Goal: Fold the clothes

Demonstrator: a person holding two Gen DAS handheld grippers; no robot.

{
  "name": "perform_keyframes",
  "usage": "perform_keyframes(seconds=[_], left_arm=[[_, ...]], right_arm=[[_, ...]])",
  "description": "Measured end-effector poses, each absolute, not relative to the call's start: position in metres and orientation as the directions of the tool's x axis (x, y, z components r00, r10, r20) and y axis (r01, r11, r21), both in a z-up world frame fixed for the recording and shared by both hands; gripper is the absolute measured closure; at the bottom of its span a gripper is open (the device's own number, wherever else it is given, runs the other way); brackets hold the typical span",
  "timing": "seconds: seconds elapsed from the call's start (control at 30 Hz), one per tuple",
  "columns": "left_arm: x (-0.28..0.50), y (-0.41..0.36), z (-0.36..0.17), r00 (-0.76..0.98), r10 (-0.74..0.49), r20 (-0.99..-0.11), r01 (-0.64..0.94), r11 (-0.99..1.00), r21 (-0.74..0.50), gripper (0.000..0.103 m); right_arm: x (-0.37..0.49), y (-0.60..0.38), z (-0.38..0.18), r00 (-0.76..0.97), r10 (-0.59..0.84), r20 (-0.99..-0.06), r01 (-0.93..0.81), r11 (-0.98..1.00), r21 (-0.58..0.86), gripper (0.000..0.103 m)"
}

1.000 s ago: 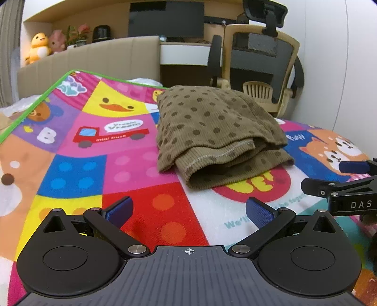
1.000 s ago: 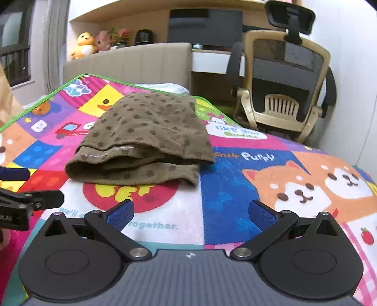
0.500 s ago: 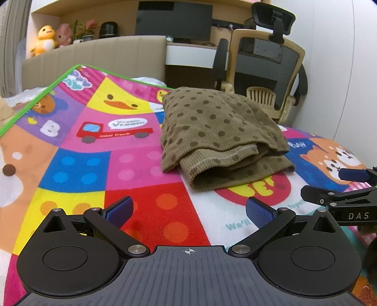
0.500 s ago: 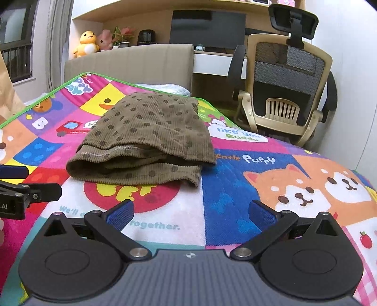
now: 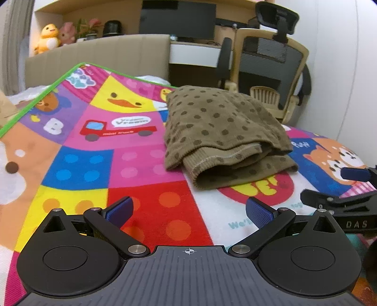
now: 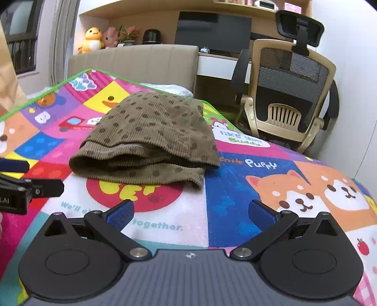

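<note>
1. The left wrist view sits low behind the left claw (image 5: 188, 209), looking forward along its two spread fingers over the colourful play mat (image 5: 77, 164) toward the beige headboard (image 5: 99, 56) and the office chair (image 5: 271, 70).
2. The right wrist view sits just as low behind the right claw (image 6: 190, 211), facing the same way from further right.
3. Both views are close to the mat and share the folded brown dotted garment (image 5: 223, 131), the headboard, the chair and the dark monitor (image 5: 176, 20).
4. Each view catches the other claw at its edge: the right claw (image 5: 339, 190) at the right edge of the left view, the left claw (image 6: 26, 179) at the left edge of the right view.
</note>
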State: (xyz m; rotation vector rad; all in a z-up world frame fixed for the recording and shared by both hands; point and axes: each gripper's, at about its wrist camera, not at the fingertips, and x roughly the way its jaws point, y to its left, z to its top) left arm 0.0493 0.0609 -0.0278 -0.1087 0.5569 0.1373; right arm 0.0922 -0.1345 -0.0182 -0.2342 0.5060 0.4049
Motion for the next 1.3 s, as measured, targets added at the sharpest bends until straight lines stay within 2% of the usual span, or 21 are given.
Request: perform_keyframes(seconds=[1.3], left_arm=[[0.042,0.0684,-0.0256,0.842,0.191,-0.504,-0.256,0.965,-0.061,0.0]], right_arm=[[0.0877,-0.1318,-0.0192,0.802,0.327,-0.499,-0.444,0.886,-0.133,0.0]])
